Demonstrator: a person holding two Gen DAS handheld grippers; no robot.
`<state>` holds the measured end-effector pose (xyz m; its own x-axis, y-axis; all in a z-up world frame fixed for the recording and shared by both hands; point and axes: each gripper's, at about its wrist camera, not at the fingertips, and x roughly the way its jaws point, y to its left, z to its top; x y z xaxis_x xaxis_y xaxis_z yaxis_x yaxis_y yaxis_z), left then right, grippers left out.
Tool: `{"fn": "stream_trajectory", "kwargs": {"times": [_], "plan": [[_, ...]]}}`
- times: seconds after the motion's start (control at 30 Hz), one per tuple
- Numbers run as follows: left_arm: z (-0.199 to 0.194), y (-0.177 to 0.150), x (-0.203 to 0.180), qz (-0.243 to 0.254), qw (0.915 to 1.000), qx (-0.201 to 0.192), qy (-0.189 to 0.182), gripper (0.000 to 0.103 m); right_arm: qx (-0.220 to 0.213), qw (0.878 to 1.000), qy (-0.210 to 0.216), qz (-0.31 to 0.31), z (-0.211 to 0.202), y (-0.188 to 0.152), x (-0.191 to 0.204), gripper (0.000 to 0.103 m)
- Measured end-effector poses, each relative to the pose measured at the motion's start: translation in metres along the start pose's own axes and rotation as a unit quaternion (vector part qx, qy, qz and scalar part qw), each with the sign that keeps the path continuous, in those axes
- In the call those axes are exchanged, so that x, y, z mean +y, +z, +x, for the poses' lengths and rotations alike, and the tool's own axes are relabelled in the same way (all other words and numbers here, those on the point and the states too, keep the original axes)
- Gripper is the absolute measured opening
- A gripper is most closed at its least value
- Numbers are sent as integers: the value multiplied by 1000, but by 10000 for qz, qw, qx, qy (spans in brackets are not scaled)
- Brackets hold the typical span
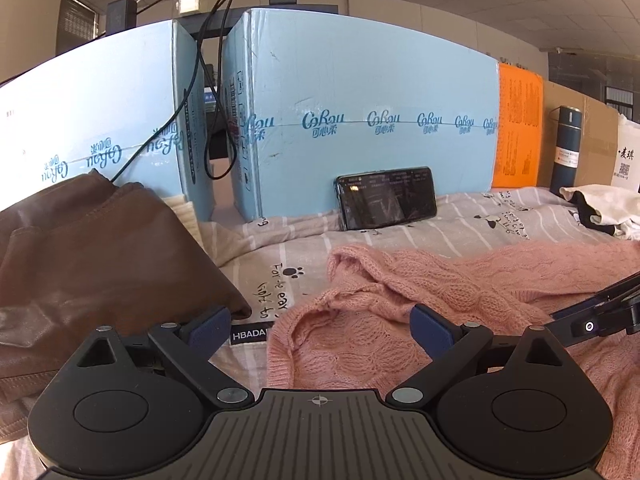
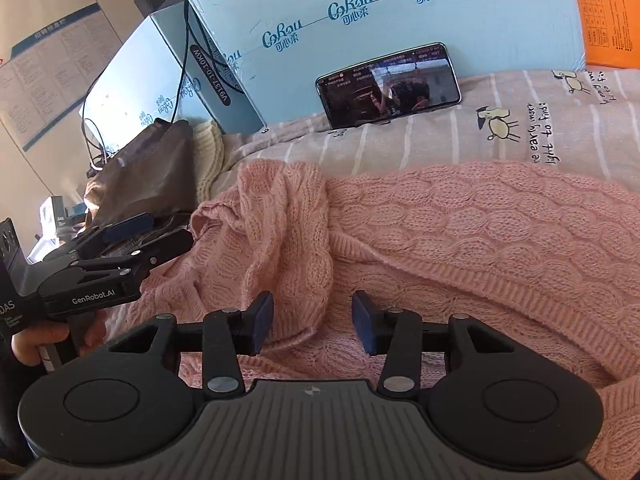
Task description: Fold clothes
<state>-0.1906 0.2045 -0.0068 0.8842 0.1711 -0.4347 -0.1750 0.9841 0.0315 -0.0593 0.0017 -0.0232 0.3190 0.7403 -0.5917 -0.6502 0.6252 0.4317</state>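
Note:
A pink cable-knit sweater lies spread on the striped bedsheet, its left edge rumpled and partly folded over. It fills the right wrist view too. My left gripper is open wide, low over the sweater's left edge, with nothing between its blue pads. It also shows from the side in the right wrist view. My right gripper is open over a bunched fold of the sweater, holding nothing. Part of the right gripper shows at the right edge of the left wrist view.
A brown garment lies at the left. A phone leans on light-blue cartons that wall the back. An orange box, a dark flask and a white-and-black garment are at the right. Cables hang between the cartons.

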Motion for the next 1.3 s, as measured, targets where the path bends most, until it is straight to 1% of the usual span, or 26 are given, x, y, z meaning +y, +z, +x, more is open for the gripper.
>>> {"fn": "stream_trajectory", "kwargs": {"times": [0.07, 0.13, 0.17, 0.2, 0.23, 0.27, 0.37, 0.43, 0.53, 0.63, 0.67, 0.7, 0.73, 0.77, 0.83, 0.9, 0.97, 1.03, 1.1, 1.17, 1.2, 1.3], "plan": [[1, -1, -1, 27, 10000, 14, -36, 98, 28, 9998, -69, -209, 4, -2, 7, 44], [0, -1, -3, 71, 10000, 17, -52, 98, 41, 9985, -212, -498, 9, -5, 15, 28], [0, -1, -3, 68, 10000, 12, -56, 98, 0, 9972, -287, -693, 9, -6, 19, 12], [0, -1, -3, 62, 10000, 9, -58, 98, -41, 9961, -306, -826, 7, -5, 21, 8], [1, -1, -2, 40, 10000, 15, -55, 98, -104, 9950, -313, -939, 4, -4, 23, 7], [1, -2, -2, 34, 10000, 23, -50, 98, -257, 9940, -323, -1012, -4, 1, 23, 7], [2, -2, -2, 19, 10000, 48, -35, 98, -967, 9829, -788, -1353, -34, 19, 25, 7], [3, -2, -1, 8, 10000, 64, -26, 98, -1179, 9780, -996, -1405, -48, 28, 21, 7], [4, -3, -1, -8, 10000, 89, -11, 98, -1161, 9709, -1350, -1599, -49, 30, 15, 7], [6, -3, 0, -23, 9999, 113, 3, 98, -840, 9750, -1399, -1508, -33, 25, 3, 8], [6, -3, 0, -33, 9999, 120, 11, 98, -826, 9755, -1405, -1479, -31, 24, 1, 11], [6, -3, 1, -65, 9999, 122, 36, 98, -813, 9759, -1410, -1450, -28, 23, -1, 22], [7, -3, 3, -108, 9998, 128, 70, 98, -800, 9764, -1416, -1421, -26, 22, -2, 30], [7, -3, 4, -148, 9997, 136, 111, 98, -787, 9768, -1422, -1392, -24, 21, -4, 41], [8, -2, 10, -299, 9992, 146, 221, 98, -761, 9777, -1433, -1333, -19, 19, -7, 44], [7, -1, 17, -470, 9985, 120, 262, 98, -734, 9785, -1444, -1275, -14, 17, -10, 51], [4, 0, 25, -651, 9975, 70, 264, 98, -708, 9793, -1455, -1217, -9, 15, -13, 51], [0, 1, 37, -957, 9953, -12, 161, 98, -682, 9800, -1466, -1159, -4, 14, -17, 52], [-5, 1, 51, -1345, 9908, -119, 4, 98, -697, 9803, -1482, -1104, -2, 12, -19, 54], [-11, 1, 60, -1694, 9853, -211, -105, 98, -1012, 9776, -1509, -1063, -19, 11, -16, 56], [-17, 0, 61, -1777, 9837, -260, -94, 98, -1164, 9767, -1480, -1029, -28, 9, -16, 58], [-39, -5, 51, -1575, 9863, -475, -102, 98, -1492, 9790, -1103, -850, -62, -2, -19, 64]]}}
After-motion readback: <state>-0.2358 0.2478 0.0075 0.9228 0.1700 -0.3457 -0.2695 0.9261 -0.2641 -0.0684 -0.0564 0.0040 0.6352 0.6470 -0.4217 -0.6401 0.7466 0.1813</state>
